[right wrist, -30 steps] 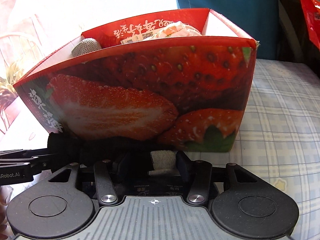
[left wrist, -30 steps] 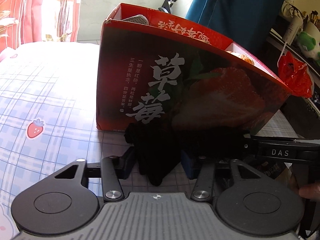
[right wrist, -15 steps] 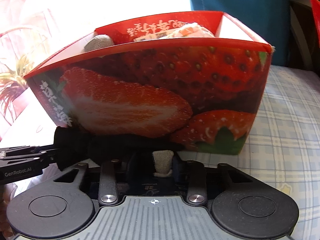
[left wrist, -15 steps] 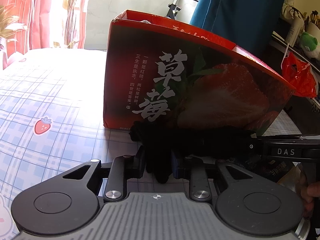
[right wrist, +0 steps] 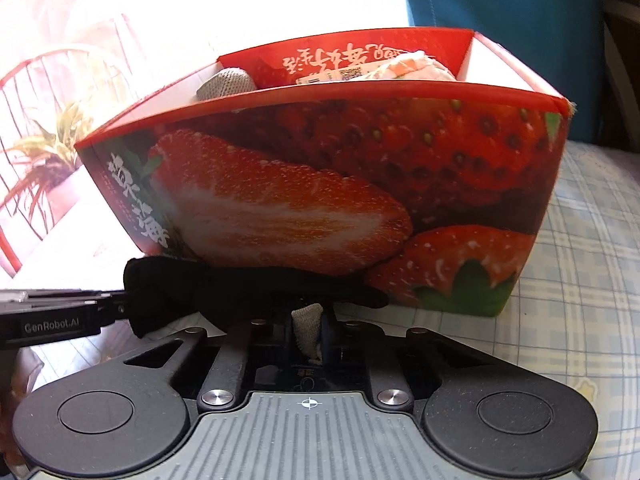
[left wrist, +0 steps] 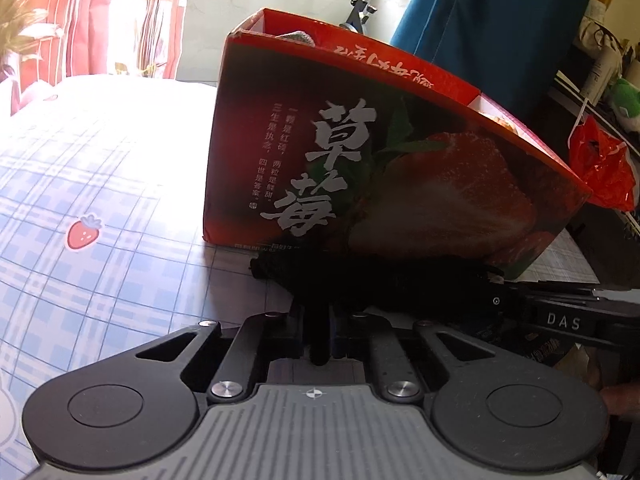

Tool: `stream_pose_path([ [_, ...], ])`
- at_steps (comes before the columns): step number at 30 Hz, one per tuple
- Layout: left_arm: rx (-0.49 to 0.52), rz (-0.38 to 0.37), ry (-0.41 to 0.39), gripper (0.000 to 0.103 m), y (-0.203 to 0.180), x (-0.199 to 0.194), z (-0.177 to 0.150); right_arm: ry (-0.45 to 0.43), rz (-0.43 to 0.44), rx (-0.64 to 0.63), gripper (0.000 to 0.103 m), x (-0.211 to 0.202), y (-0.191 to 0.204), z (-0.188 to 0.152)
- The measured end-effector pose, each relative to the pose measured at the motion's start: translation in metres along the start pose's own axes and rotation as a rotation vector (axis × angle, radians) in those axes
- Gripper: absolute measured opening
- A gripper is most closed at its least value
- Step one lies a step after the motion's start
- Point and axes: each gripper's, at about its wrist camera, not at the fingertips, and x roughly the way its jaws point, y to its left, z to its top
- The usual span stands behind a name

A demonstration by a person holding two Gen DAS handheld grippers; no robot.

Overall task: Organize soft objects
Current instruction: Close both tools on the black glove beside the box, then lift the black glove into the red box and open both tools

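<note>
Beside the strawberry box, both closing jaws pinch a black sock, its shape lost in shadow.

Both grippers have narrowed from wide open to nearly closed and are closing further. The left gripper now pinches one end of the black sock; the right gripper now squeezes its grey end.

Bright window, red curtain, blue drape, plaid strawberry-print bedsheet.
</note>
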Motion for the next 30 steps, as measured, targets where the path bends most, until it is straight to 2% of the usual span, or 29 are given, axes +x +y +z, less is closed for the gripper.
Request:
stream_pose_path([
  [4, 0.032, -0.011, -0.019, 0.011, -0.005, -0.016, 0.003, -0.025, 0.019, 0.031, 0.011, -0.009, -0.005, 0.001],
  [10, 0.104, -0.025, -0.072, 0.011, -0.021, -0.047, 0.011, -0.059, 0.095, 0.119, 0.011, -0.032, -0.013, 0.012],
  [23, 0.129, 0.006, -0.174, 0.011, -0.035, -0.102, 0.019, -0.197, 0.154, 0.077, 0.011, -0.091, 0.004, 0.025],
  [30, 0.157, 0.010, -0.255, 0.011, -0.047, -0.128, 0.053, -0.287, 0.189, 0.047, 0.011, -0.126, 0.017, 0.051],
])
